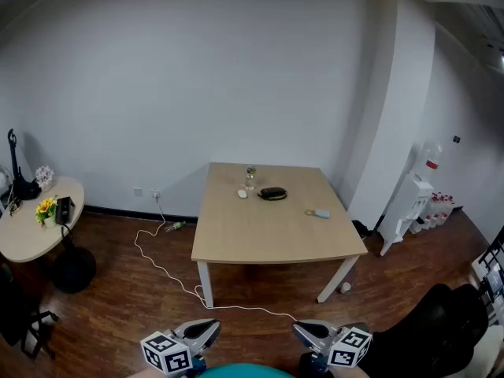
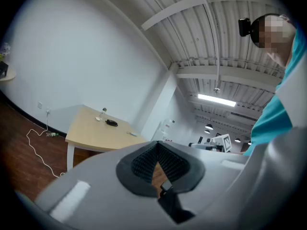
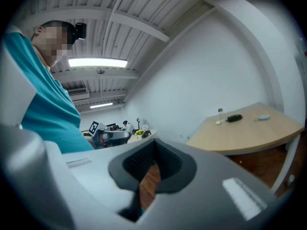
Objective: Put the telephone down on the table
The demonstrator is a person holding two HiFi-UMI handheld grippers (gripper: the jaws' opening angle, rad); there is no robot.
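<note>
A black oblong object (image 1: 272, 194), possibly the telephone handset, lies on the far half of the square wooden table (image 1: 260, 239) across the room. It also shows small in the left gripper view (image 2: 112, 123) and the right gripper view (image 3: 234, 118). My left gripper (image 1: 203, 331) and right gripper (image 1: 311, 331) hang low near my body, far from the table, above the wooden floor. Both are shut with nothing in them; their dark pads meet at the tips in the left gripper view (image 2: 156, 145) and the right gripper view (image 3: 154, 145).
A small bottle (image 1: 250, 179), a white round piece (image 1: 242, 194) and a pale blue item (image 1: 320, 213) share the table. A white cable (image 1: 169, 274) snakes over the floor. A round side table (image 1: 24, 235) stands left, a water dispenser (image 1: 411, 203) right, a black chair (image 1: 433, 329) near right.
</note>
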